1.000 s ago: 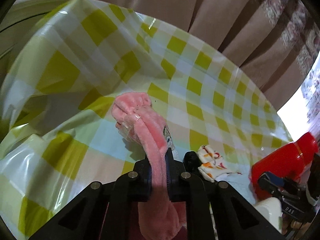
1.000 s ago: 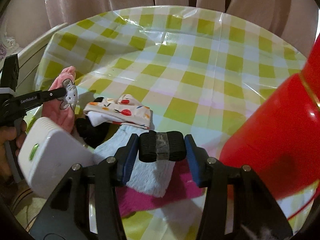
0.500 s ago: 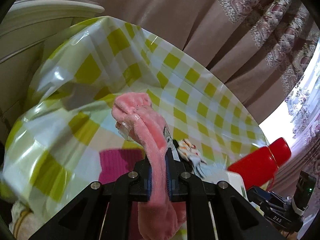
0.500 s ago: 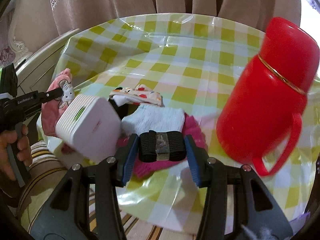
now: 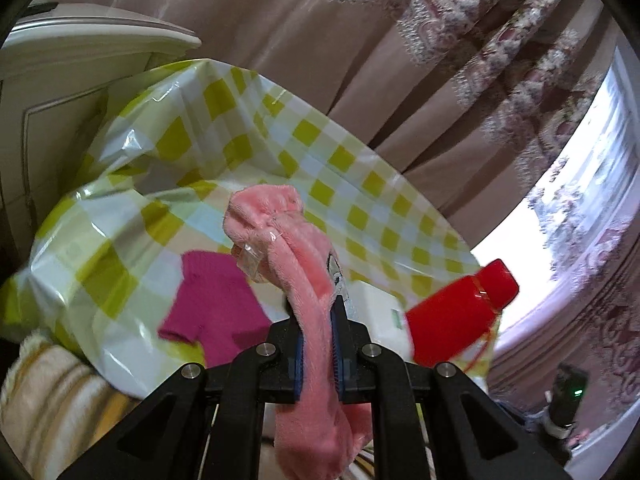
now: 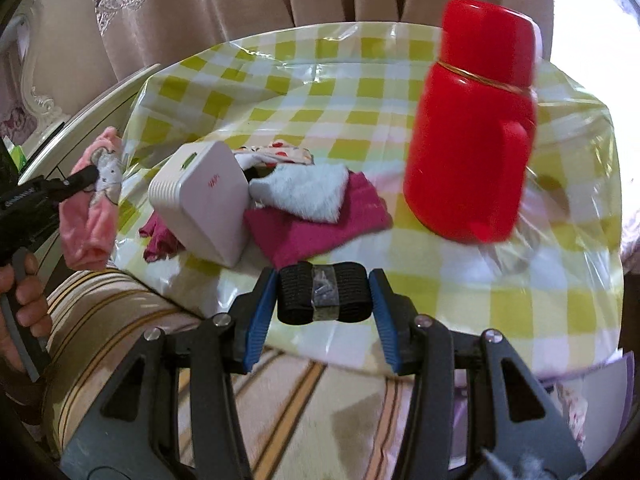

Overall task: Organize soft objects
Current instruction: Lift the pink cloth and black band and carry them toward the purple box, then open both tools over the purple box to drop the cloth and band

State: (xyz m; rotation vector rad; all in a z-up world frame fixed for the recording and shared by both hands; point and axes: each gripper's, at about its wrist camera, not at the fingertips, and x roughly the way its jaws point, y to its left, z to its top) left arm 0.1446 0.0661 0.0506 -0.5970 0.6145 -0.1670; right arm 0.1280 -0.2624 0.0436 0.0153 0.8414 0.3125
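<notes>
Left claw (image 5: 318,344) pinching a pink fluffy sock (image 5: 308,276), lifted off the table (image 6: 360,92). Right claw (image 6: 322,300) clamping a black rolled band (image 6: 322,298), near the table's front edge.

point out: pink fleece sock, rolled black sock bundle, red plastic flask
pink fleece sock (image 5: 316,304), left wrist view, mid-length just above the jaws
rolled black sock bundle (image 6: 323,299), right wrist view, taped middle band
red plastic flask (image 6: 468,152), right wrist view, front of body
</notes>
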